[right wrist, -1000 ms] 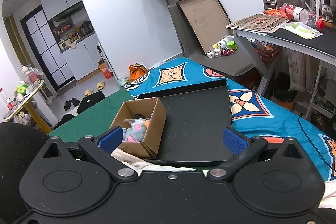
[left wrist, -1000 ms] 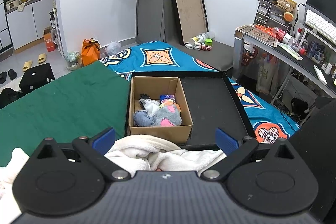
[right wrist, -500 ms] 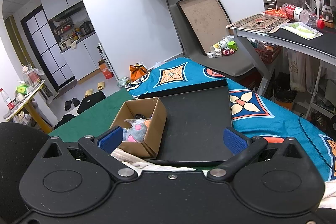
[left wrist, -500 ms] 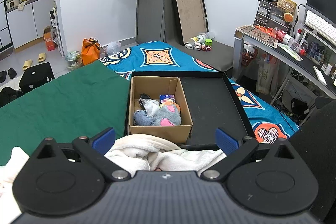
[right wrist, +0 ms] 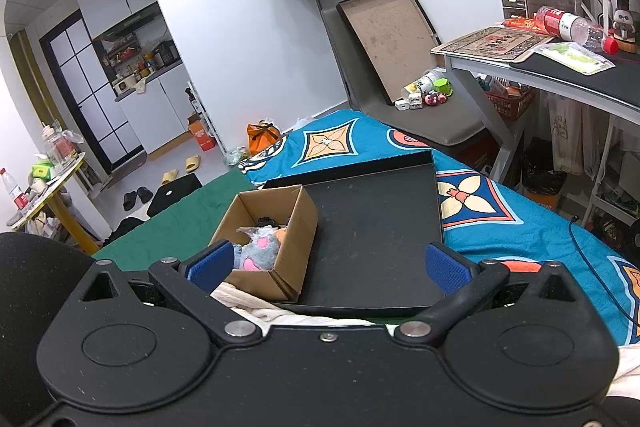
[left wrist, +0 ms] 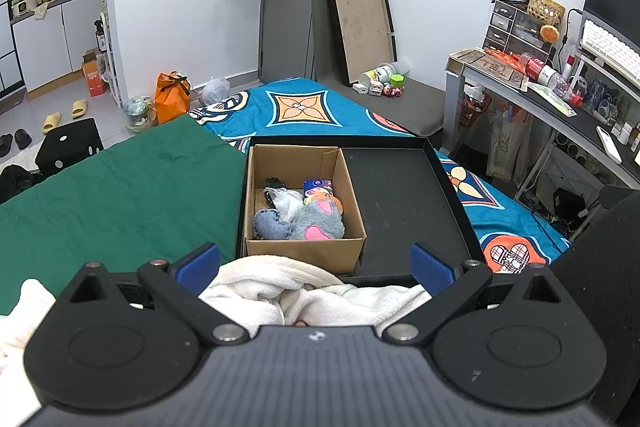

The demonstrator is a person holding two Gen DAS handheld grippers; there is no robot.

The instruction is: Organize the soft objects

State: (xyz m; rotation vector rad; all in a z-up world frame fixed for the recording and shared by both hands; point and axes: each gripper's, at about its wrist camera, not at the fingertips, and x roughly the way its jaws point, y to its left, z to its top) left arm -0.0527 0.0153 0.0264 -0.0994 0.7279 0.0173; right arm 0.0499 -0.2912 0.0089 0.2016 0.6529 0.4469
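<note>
A: What fills the bottom of the frame?

B: The left gripper [left wrist: 315, 263], black with blue-padded fingers [left wrist: 198, 261] spread wide. A crumpled white fleece blanket [left wrist: 280, 287] lies between them.

A: And in the centre?

B: An open brown cardboard box [left wrist: 304, 251] sits in the left part of a shallow black tray [left wrist: 404, 203]. Inside it are a grey plush toy with pink patches [left wrist: 320, 223], a piece of blue denim fabric [left wrist: 272, 225] and a clear plastic bag [left wrist: 286, 199].

A: To the left?

B: A dark green cloth [left wrist: 120, 195].

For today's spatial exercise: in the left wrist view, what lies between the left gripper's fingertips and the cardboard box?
In the left wrist view, a crumpled white fleece cloth lies between the open left gripper and the cardboard box, bunched against its near wall.
</note>
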